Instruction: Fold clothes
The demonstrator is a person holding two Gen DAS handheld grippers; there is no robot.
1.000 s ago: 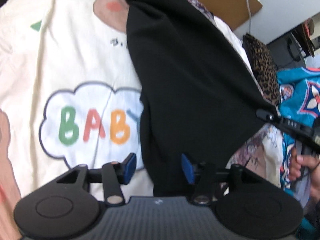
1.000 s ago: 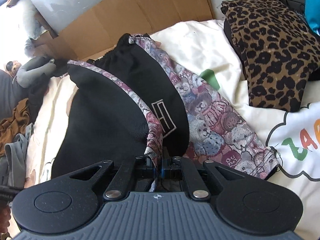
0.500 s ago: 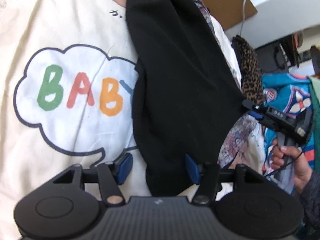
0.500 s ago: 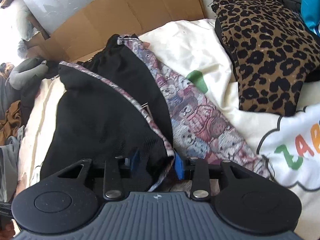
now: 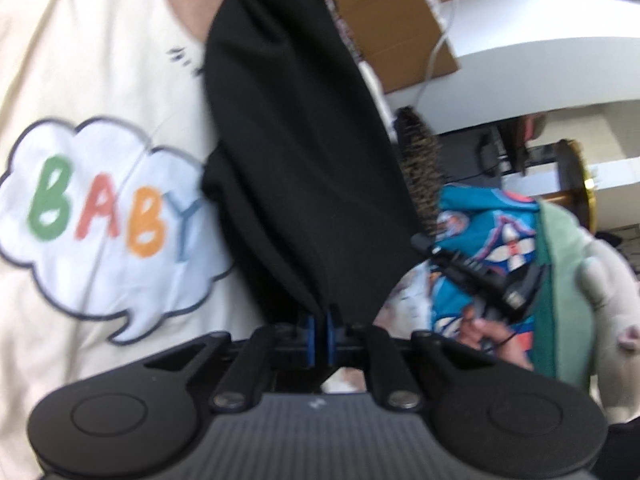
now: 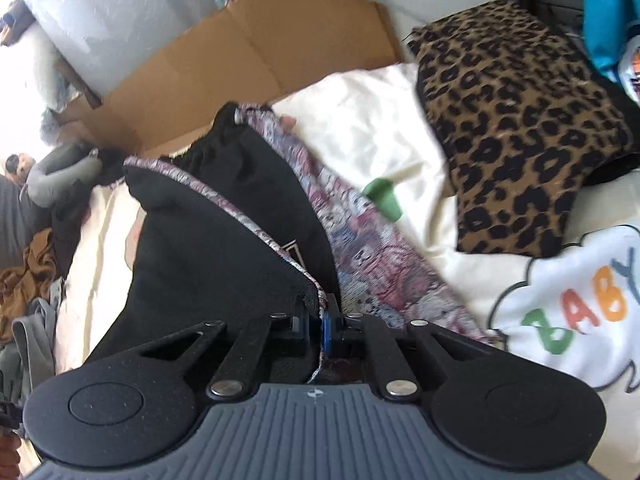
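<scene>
jaws now clamped | black garment (image 5: 304,160) edge pinched in both

i'm looking at a bed under a cream cover (image 6: 372,120) printed with a white "baby" cloud (image 5: 100,220). flattened cardboard (image 6: 240,64) is leaning against a pale wall (image 5: 520,76) behind it, with a white cable (image 5: 436,52) hanging down the wall. a leopard-print cushion (image 6: 516,128) is lying at the bed's edge. daylight is glaring in at the far left, where loose clothes (image 6: 28,280) are piling up.
</scene>
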